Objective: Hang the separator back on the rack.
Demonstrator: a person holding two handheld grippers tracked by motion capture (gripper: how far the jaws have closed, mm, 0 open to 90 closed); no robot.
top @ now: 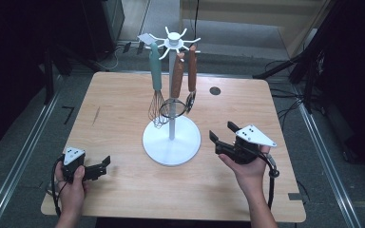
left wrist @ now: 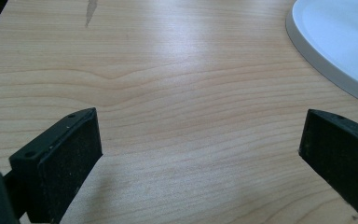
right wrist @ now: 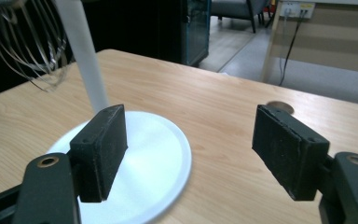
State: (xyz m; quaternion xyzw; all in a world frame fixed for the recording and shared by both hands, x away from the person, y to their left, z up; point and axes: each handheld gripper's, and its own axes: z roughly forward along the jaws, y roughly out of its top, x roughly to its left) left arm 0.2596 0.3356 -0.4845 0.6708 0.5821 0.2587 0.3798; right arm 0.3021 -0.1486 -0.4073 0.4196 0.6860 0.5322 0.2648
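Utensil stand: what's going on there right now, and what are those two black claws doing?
Left gripper open, empty, low over table. Right gripper open, empty, beside utensil stand. Whisk and two wooden-handled tools hang untouched. Nothing between.

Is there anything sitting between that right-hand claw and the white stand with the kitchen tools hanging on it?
Nothing visible does. The right gripper is open and points at the white stand, with bare wooden table between them. In the right gripper view the stand's round base lies just beyond the jaws, unobstructed.
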